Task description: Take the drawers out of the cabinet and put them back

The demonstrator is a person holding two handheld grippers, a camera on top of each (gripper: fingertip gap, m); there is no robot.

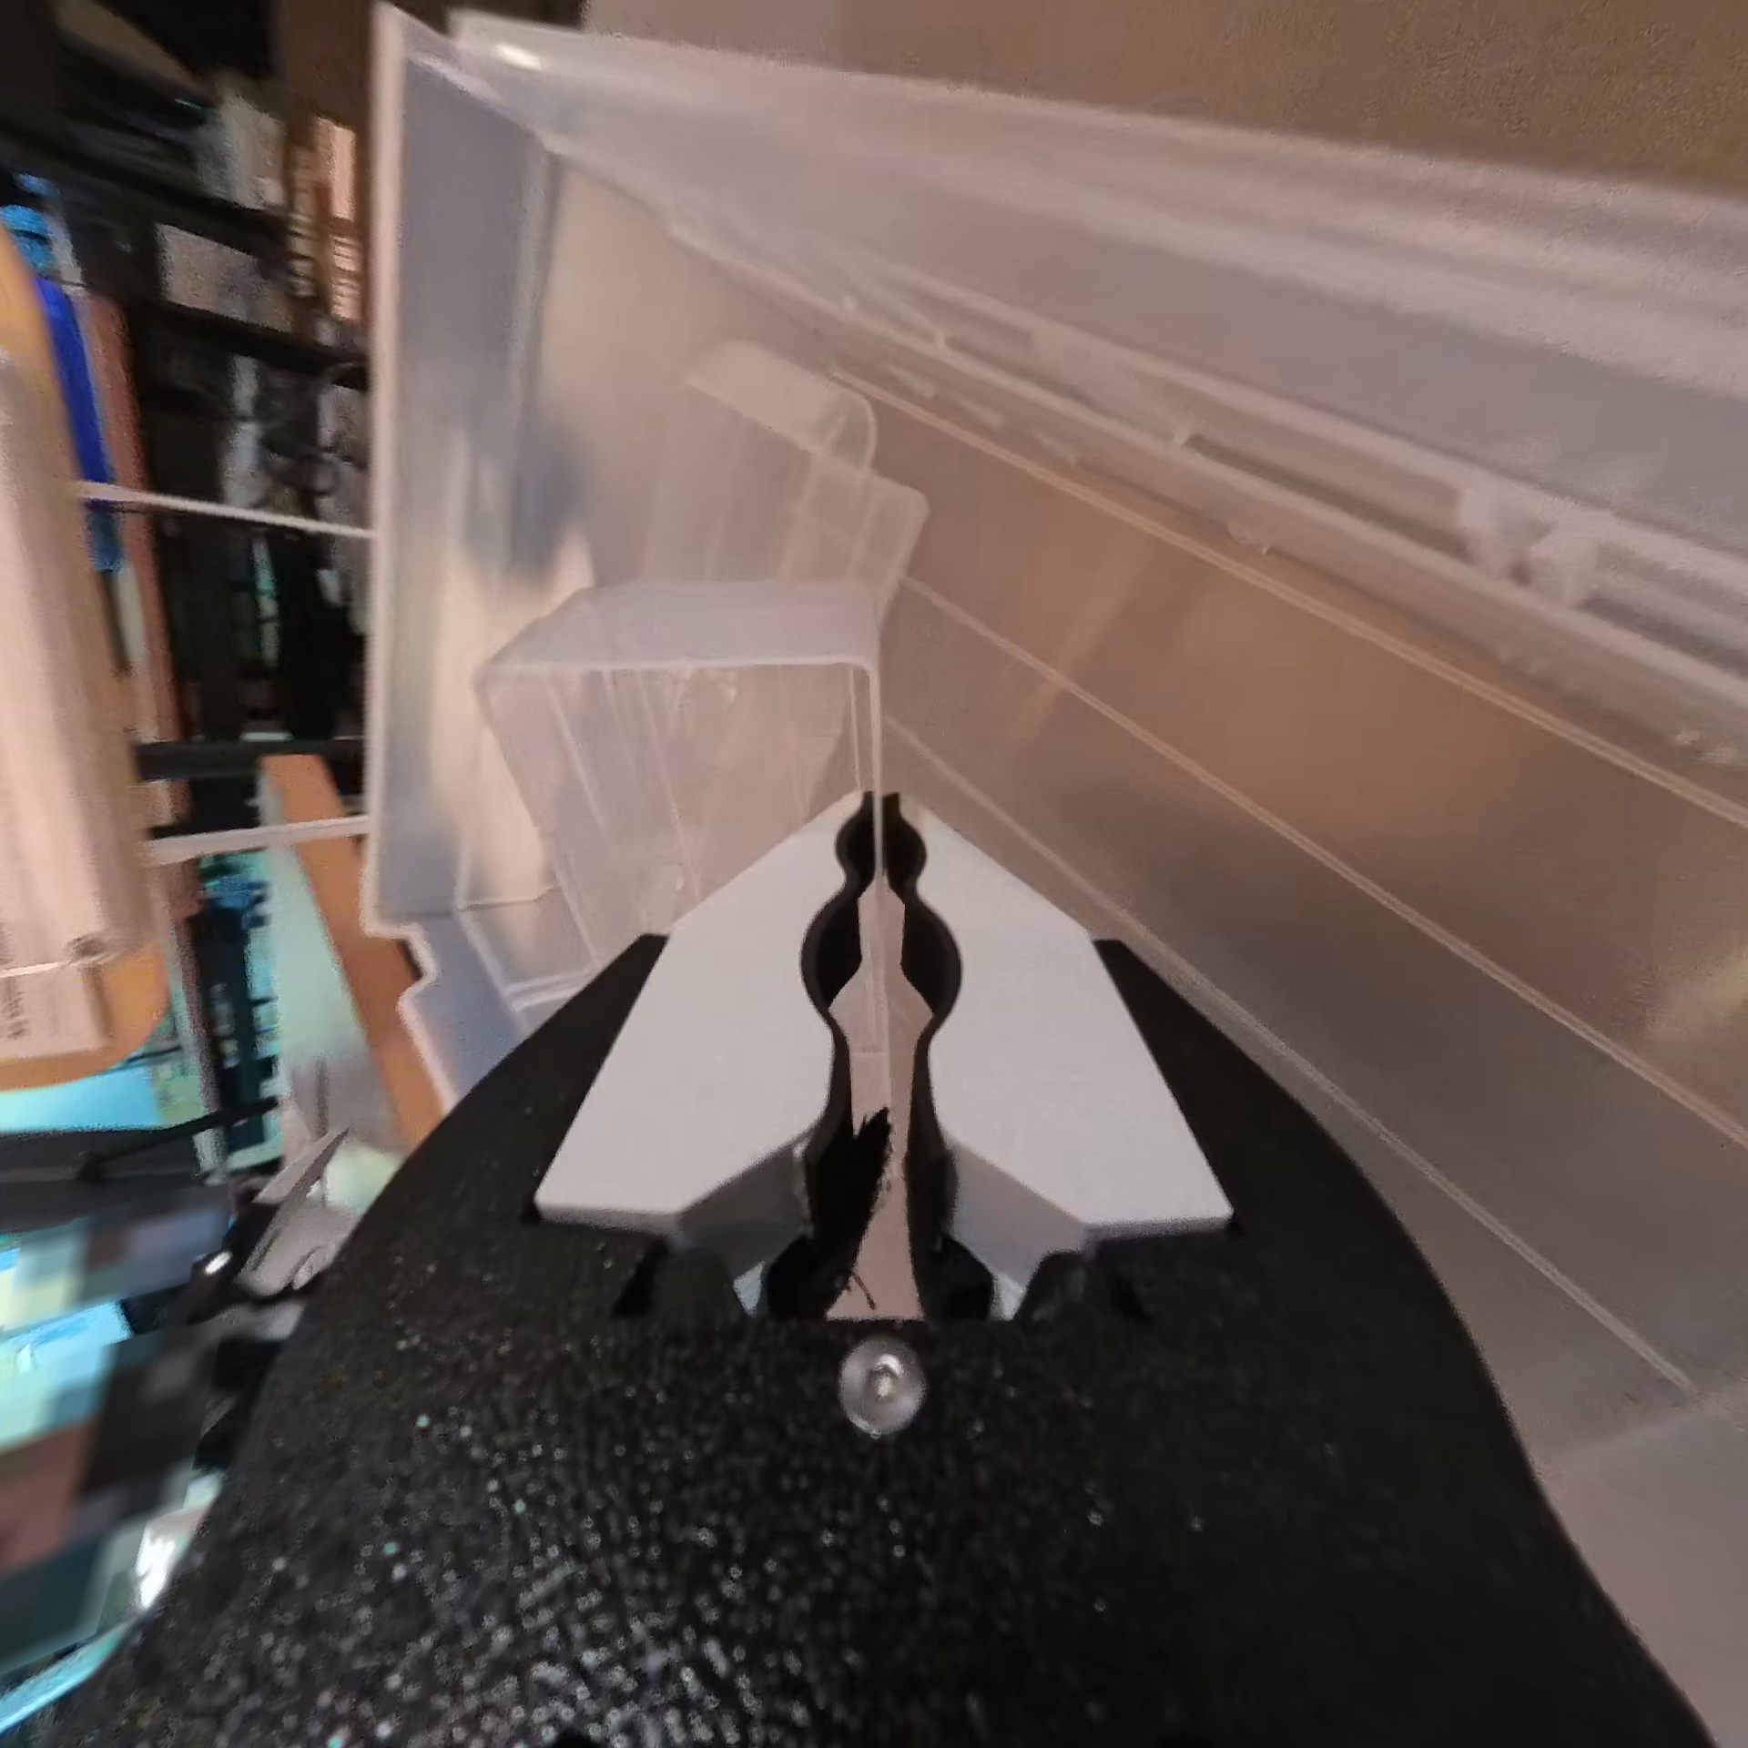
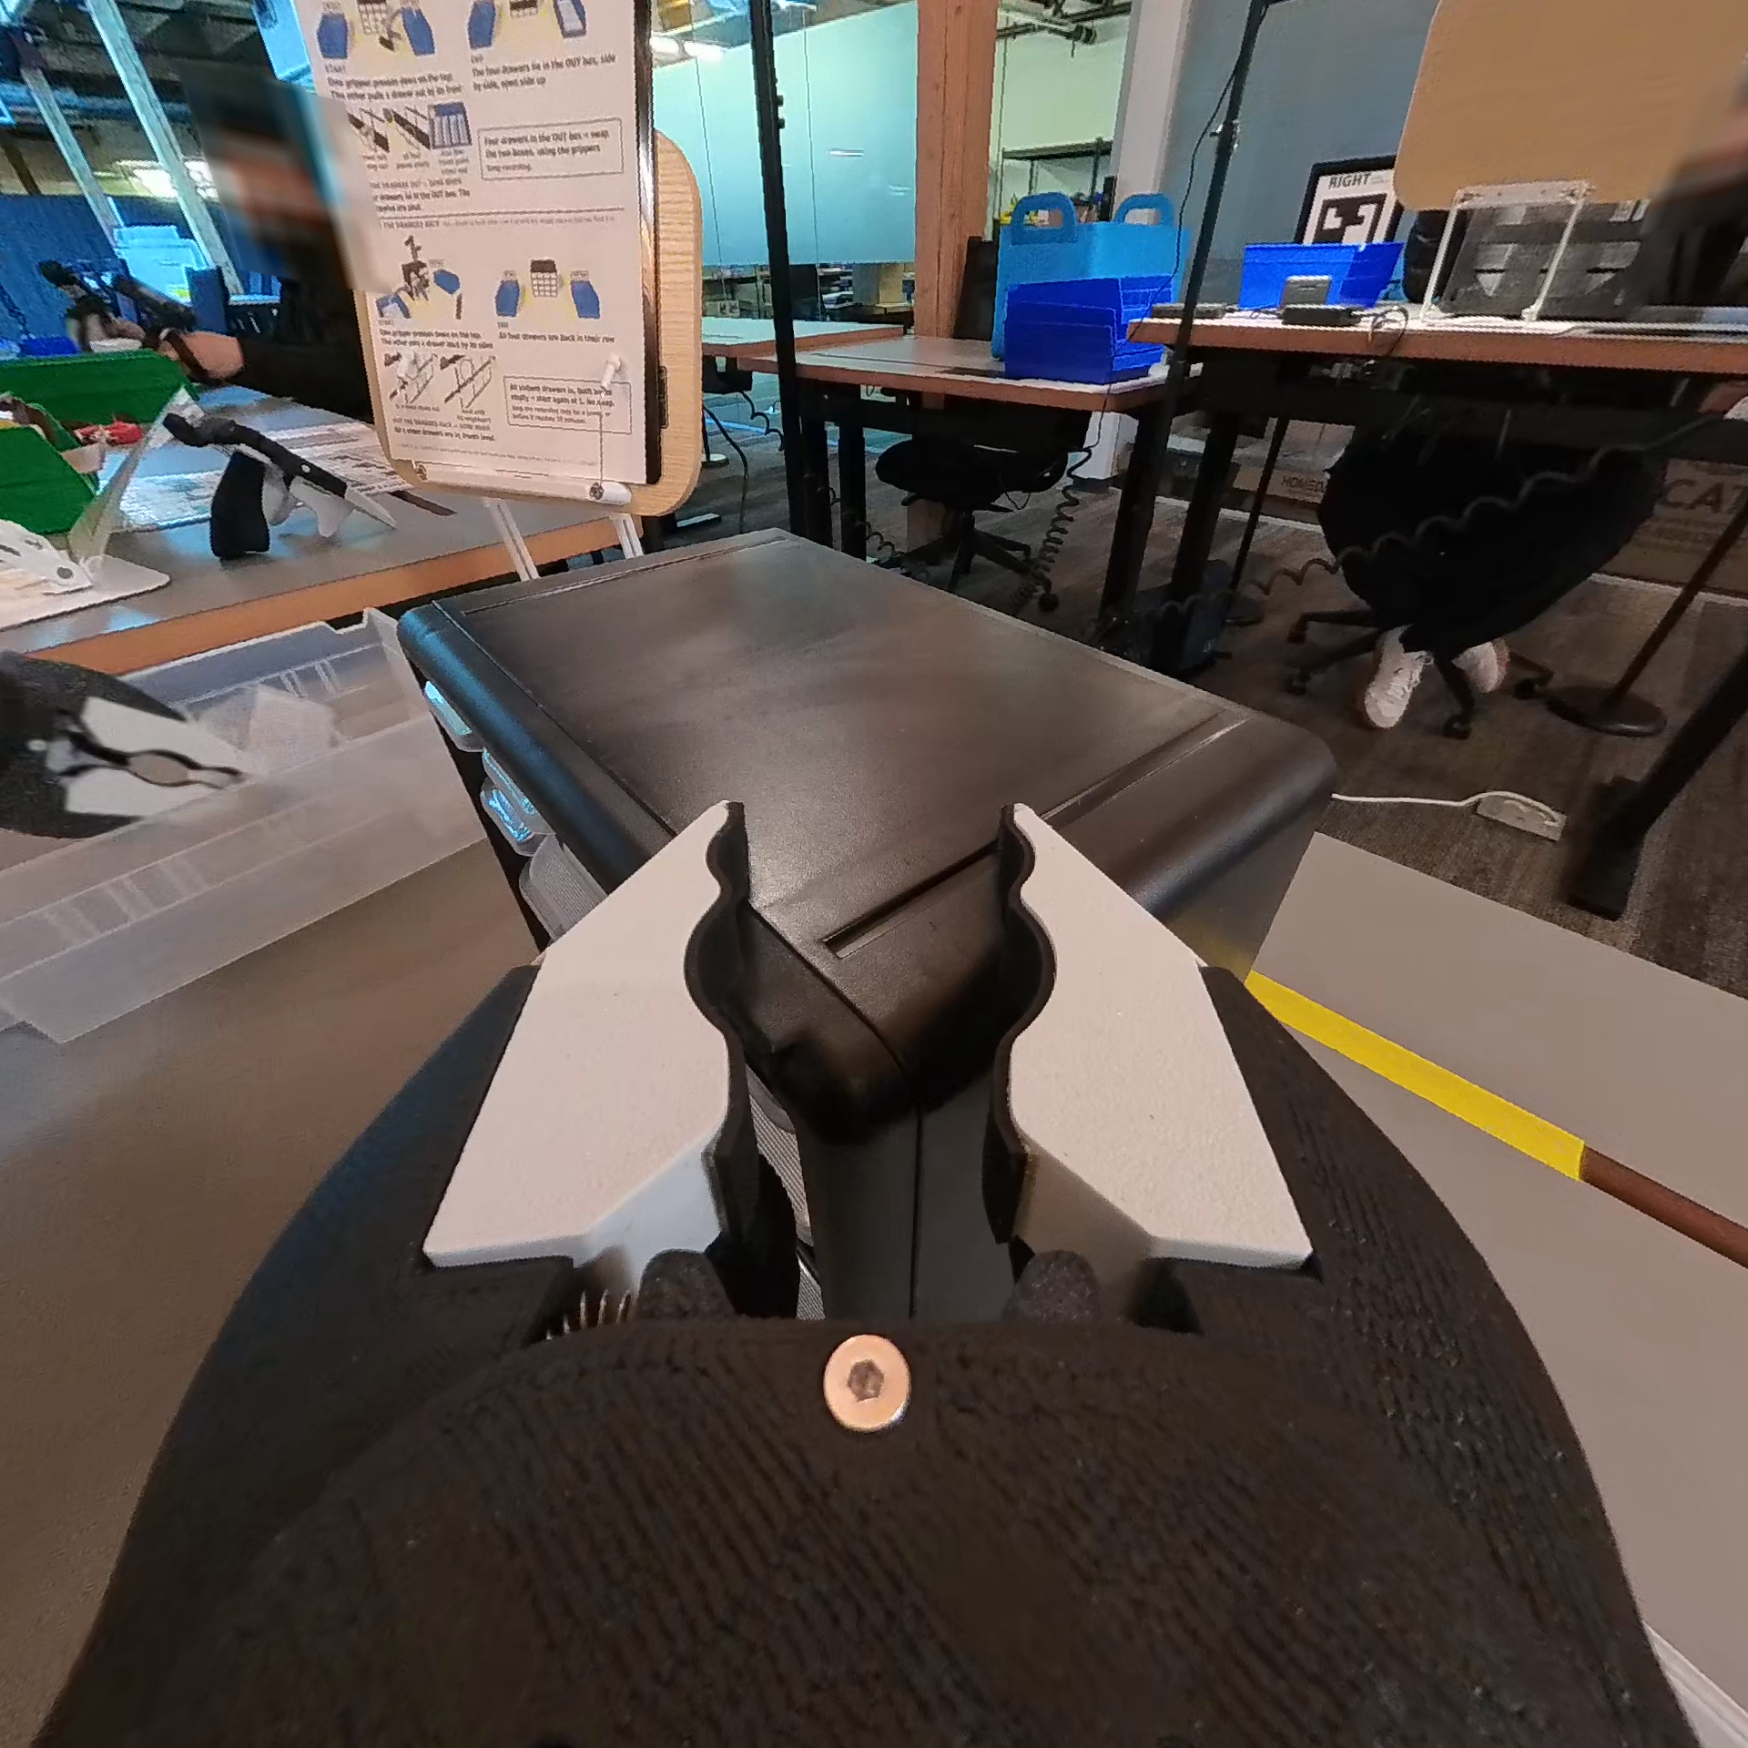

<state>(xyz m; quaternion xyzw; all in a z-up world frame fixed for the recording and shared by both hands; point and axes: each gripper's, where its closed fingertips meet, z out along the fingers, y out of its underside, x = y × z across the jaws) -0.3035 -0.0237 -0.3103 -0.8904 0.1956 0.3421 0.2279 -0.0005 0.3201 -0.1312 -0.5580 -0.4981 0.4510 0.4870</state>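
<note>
The left gripper [image 1: 878, 804] is seen nearly closed, its jaws pinched on the thin clear wall of a small translucent drawer [image 1: 681, 719]. The drawer is held inside, or just over, a large clear bin [image 1: 1324, 586]; whether it rests on the bin floor cannot be told from the left wrist view. In the right wrist view the same gripper appears at far left, above the bin.

The right gripper [image 2: 875, 823] is held wide open, nothing grasped. Its jaws straddle the near corner of the black cabinet [image 2: 851, 681]; contact with the top is likely but cannot be confirmed. Clear drawer fronts [image 2: 501, 804] are visible on the cabinet's left face, so some drawers are judged to be seated. An instruction board [image 2: 511, 236] stands beyond the cabinet, and yellow tape [image 2: 1419, 1078] marks the table edge [image 2: 1655, 1201] to the right.

Risks noted:
- The grip is on a thin, smooth wall edge only; the drawer may pivot or slip out if it is swung quickly.
- The wall may flex under pinch force, loosening the hold.
- With the right gripper not clamped, the cabinet may slide or tip when a drawer is pushed in or pulled.
- The cabinet sits near the taped table edge; a shove to the right could carry it over.
</note>
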